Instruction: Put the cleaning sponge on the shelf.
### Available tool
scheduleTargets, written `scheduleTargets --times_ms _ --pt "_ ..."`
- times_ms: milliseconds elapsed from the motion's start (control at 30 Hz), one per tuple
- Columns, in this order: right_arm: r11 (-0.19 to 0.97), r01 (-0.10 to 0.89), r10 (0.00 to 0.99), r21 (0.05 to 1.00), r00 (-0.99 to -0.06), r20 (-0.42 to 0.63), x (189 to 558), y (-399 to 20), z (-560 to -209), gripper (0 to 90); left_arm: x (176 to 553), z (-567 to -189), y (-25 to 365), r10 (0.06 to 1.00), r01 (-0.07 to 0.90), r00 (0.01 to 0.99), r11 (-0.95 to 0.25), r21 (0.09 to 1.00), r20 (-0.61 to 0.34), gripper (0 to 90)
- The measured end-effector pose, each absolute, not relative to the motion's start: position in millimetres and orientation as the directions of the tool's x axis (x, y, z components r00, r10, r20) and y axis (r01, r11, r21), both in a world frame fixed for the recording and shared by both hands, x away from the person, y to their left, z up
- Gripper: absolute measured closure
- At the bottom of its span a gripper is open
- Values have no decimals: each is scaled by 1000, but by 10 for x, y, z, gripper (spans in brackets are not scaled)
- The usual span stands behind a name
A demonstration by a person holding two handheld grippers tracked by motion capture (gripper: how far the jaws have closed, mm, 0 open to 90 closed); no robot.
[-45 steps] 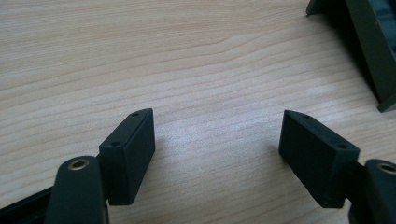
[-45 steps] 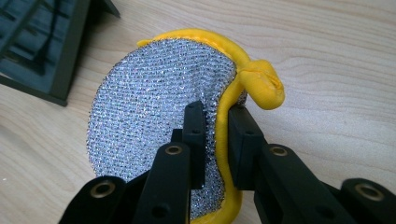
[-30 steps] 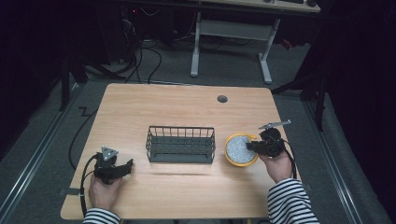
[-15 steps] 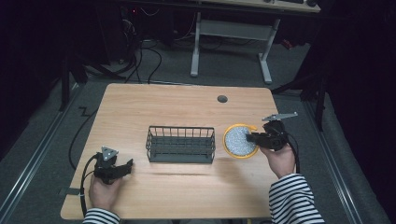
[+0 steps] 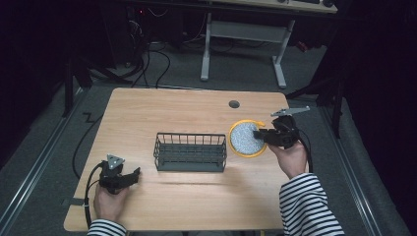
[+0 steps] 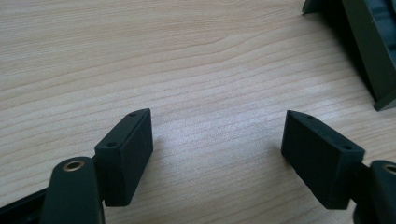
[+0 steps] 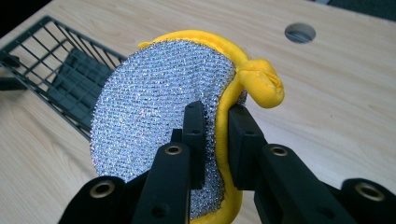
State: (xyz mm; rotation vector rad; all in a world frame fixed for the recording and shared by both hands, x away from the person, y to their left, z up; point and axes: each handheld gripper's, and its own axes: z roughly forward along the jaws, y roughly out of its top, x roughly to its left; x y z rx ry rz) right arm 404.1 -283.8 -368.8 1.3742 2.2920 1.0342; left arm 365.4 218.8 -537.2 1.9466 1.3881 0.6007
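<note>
Scrubber (image 7: 159,116), round, silver mesh face with a yellow rim, is clamped in your right tongs (image 7: 215,135) by its edge. Right gripper view shows the pinch: both pads on the rim, the disc tipped up on edge, silver face toward the wire basket (image 7: 51,60), a yellow loop (image 7: 264,84) at its top. High view gives the layout instead: scrubber (image 5: 247,138) just right of the basket (image 5: 190,152), your right tongs (image 5: 259,135) coming in from its right side, desk (image 5: 172,108) otherwise bare, with a cable hole (image 5: 234,104) behind. Being round, it has no long axis. Your left tongs (image 5: 129,177) sit near the front left corner, well apart from the basket. Left gripper view shows them wide with bare wood (image 6: 196,70) between the pads, and a basket corner (image 6: 369,46) at top right.
</note>
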Motion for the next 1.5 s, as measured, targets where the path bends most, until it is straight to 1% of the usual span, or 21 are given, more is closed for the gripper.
scheduleTargets --times_ms 200,400,700,1300,1500 --pt "318 634 836 705 -539 107 4131 -2687 -3592 793 3654 -5371 2189 944 639 330 -216 738 -10 253" --pt "314 615 829 724 -549 107 4189 -2576 -3493 793 3655 -5372 2190 944 639 330 -214 739 -12 253" --pt "342 598 816 725 -571 87 4282 -2402 -3453 793 3655 -5372 2190 944 639 330 -214 739 -12 253" --pt "371 588 797 719 -598 78 4450 -2080 -3597 787 3655 -5373 2189 944 639 329 -212 740 -13 254" --pt "390 592 785 706 -614 81 4494 -1938 -3702 782 3654 -5373 2189 944 639 328 -211 740 -14 254"
